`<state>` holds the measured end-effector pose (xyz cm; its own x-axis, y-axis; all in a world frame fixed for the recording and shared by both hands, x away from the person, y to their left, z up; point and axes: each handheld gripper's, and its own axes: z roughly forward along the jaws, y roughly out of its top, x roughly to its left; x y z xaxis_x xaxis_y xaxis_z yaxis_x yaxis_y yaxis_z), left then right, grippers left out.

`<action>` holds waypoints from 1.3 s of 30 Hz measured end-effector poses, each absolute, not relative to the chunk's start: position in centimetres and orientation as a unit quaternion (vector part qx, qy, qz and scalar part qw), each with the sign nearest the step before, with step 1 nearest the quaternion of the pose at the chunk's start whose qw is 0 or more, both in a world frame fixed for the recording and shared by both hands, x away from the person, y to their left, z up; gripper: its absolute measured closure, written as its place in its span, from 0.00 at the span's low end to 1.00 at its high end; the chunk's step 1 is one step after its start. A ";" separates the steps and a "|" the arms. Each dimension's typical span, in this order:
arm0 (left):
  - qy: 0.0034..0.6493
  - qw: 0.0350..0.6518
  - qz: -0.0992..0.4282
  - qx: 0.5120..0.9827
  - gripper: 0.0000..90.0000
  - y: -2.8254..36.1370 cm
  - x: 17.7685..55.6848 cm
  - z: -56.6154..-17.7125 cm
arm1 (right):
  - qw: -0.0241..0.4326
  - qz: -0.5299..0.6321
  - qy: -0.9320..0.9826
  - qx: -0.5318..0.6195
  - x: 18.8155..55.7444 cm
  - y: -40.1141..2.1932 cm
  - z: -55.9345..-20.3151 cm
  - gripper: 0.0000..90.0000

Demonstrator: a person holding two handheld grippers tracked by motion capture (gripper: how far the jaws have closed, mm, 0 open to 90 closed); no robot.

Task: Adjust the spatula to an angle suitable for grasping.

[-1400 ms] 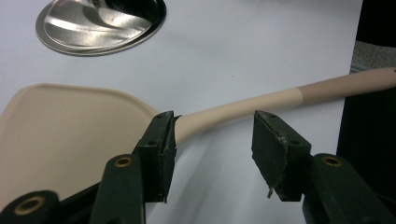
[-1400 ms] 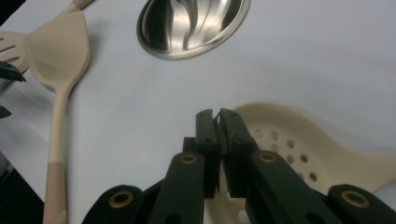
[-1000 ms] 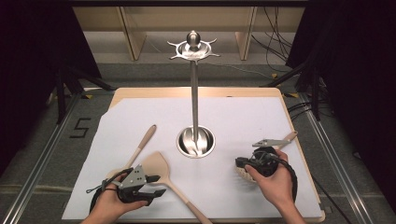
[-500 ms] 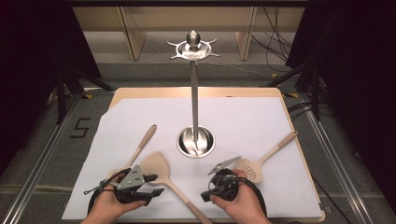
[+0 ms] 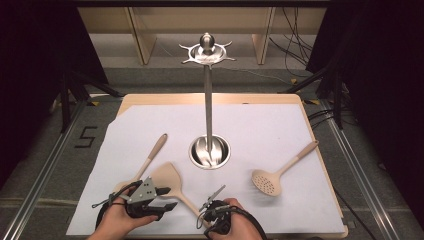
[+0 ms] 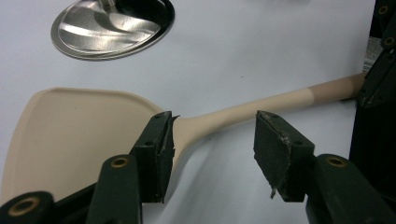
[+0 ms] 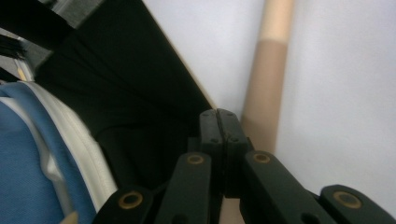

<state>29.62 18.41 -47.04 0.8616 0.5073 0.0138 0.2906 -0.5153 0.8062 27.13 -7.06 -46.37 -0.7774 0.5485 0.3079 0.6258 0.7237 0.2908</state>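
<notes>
Two changes: your right gripper (image 5: 212, 196) left the skimmer (image 5: 266, 183), jaws just pressed together, empty, beside the spatula (image 5: 169, 179) handle. Left gripper (image 6: 212, 151) straddles its neck, jaws apart—grip pending.

Your forearms cut off at 6 o'clock in the high view, turner (image 5: 172, 181) handle end hidden under your right gripper (image 5: 216, 212), turner blade clipped at 9 o'clock in the left gripper view, handle blurred in the right gripper view, stand (image 6: 112, 23) base cut at 12 o'clock.

Probably a lab, black curtains (image 5: 35, 75), taped floor number (image 5: 85, 136), loose cables (image 5: 295, 35)
</notes>
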 end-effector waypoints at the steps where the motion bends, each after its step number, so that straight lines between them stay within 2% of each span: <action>1: 0.233 0.434 0.122 0.862 0.52 18.4 29.6 -47.0 | 0.099 -0.192 -0.922 -0.322 27.1 -7.1 -46.3 1.00; 11: 0.223 0.433 0.116 0.866 0.51 17.9 29.6 -46.8 | 0.026 -0.166 -0.918 -0.359 28.3 -8.3 -45.4 1.00; 13: 0.218 0.430 0.123 0.867 0.50 17.6 29.7 -46.8 | -0.011 -0.166 -0.918 -0.361 29.0 -8.9 -45.3 1.00; 17: 0.199 0.430 0.121 0.872 0.49 16.5 30.1 -46.6 | -0.035 -0.168 -0.911 -0.374 31.0 -10.3 -45.0 1.00; 22: 0.165 0.403 0.117 0.893 0.46 14.5 31.6 -46.1 | -0.036 -0.175 -0.903 -0.390 32.5 -11.1 -45.1 1.00; 26: 0.137 0.378 0.107 0.909 0.44 13.1 33.4 -45.7 | -0.010 -0.224 -0.888 -0.402 32.5 -11.5 -44.0 1.00; 28: 0.145 0.386 0.100 0.906 0.44 12.7 33.8 -45.8 | -0.006 -0.238 -0.881 -0.408 32.4 -11.8 -43.5 0.99; 29: 0.143 0.373 0.096 0.912 0.44 12.6 34.3 -45.6 | -0.013 -0.253 -0.876 -0.411 32.4 -12.2 -43.0 0.97; 30: 0.144 0.376 0.094 0.911 0.44 12.4 34.6 -45.6 | -0.036 -0.287 -0.866 -0.408 32.5 -13.6 -42.6 0.89; 33: 0.165 0.380 0.090 0.906 0.43 12.6 34.9 -45.7 | -0.074 -0.304 -0.852 -0.421 32.8 -16.1 -42.3 0.81; 37: 0.167 0.377 0.096 0.906 0.43 12.9 35.0 -45.6 | -0.102 -0.322 -0.812 -0.476 33.5 -19.1 -41.9 0.76; 38: 0.172 0.384 0.093 0.902 0.43 12.9 34.9 -45.6 | -0.124 -0.317 -0.817 -0.466 34.0 -20.1 -41.8 0.76; 39: 0.172 0.384 0.093 0.902 0.42 12.9 34.9 -45.6 | -0.120 -0.324 -0.806 -0.480 34.1 -20.6 -41.7 0.75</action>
